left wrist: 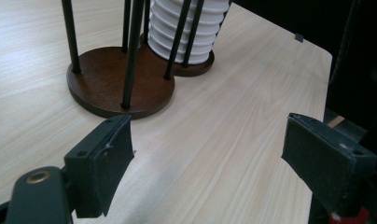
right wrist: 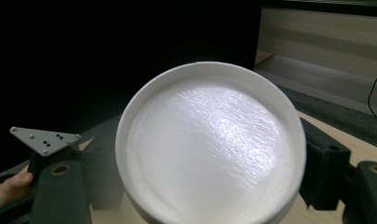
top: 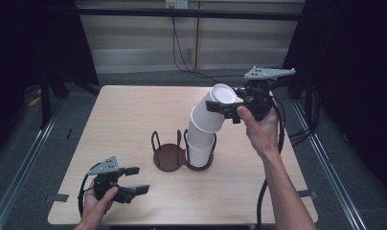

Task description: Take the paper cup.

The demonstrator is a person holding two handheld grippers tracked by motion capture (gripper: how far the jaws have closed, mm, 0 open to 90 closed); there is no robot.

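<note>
Left gripper (top: 134, 179): near left corner of the table (top: 134, 110), resting low, jaws parted, nothing between them.

Cup holder (top: 168, 156): dark twin-ring stand with upright rods, centre of table; its left bay is bare, its right bay carries the stack of white cups (top: 200, 152).

Top cup (top: 211, 111): white, upside down, tilted off the stack toward the far right, bottom facing the right gripper view.

Right gripper (top: 227, 110): raised, jaws clamped across the top cup's sidewall near its base.

Handling, judged: very light, thin-walled, crushable, smooth; nested cups may cling. Best held lightly close to the stiffer base ring.
</note>
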